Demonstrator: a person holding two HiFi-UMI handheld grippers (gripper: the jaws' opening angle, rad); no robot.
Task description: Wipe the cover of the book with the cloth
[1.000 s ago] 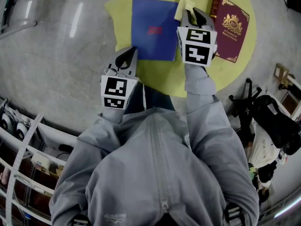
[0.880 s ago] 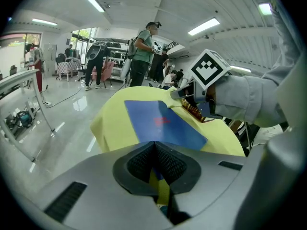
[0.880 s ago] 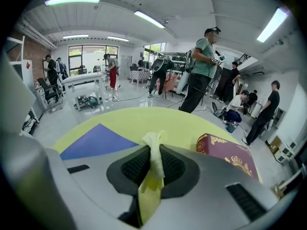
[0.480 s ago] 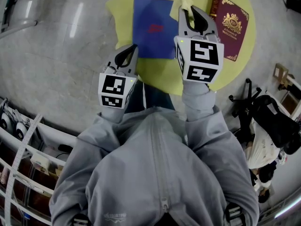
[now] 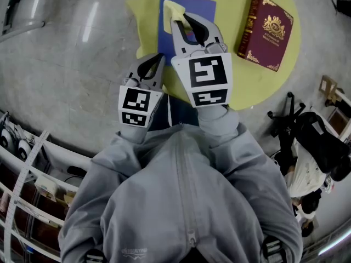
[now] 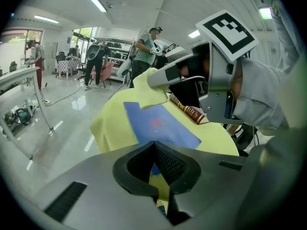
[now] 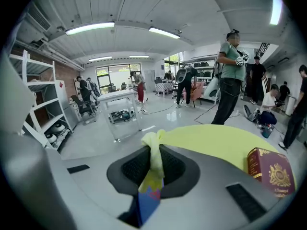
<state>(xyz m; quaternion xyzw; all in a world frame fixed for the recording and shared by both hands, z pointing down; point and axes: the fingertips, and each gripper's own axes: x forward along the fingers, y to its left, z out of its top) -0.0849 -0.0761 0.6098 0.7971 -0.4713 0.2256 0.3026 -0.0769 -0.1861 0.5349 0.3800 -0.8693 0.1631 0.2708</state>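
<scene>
Leftward is where our right gripper (image 5: 181, 19) has gone in the last second: it stood over the gap between the two books and now reaches over the blue book (image 5: 202, 11), with its marker cube turned more toward the left. Nearest to us, our left gripper (image 6: 154, 145) hovers at the near edge of the round yellow table (image 5: 244, 78), just short of the blue book's near end; its jaws are pressed together with nothing between them. Beyond it, the right gripper's jaws are pinched on a pale yellow cloth (image 7: 154, 158), which bunches out past the tips above the book's far left corner. We cannot tell whether the cloth touches the cover. The blue book lies flat on the table with a small red mark at its middle. To its right, well apart, a maroon book (image 5: 266, 30) with gold ornament lies flat too. Far across the hall several people (image 7: 231, 75) stand.
</scene>
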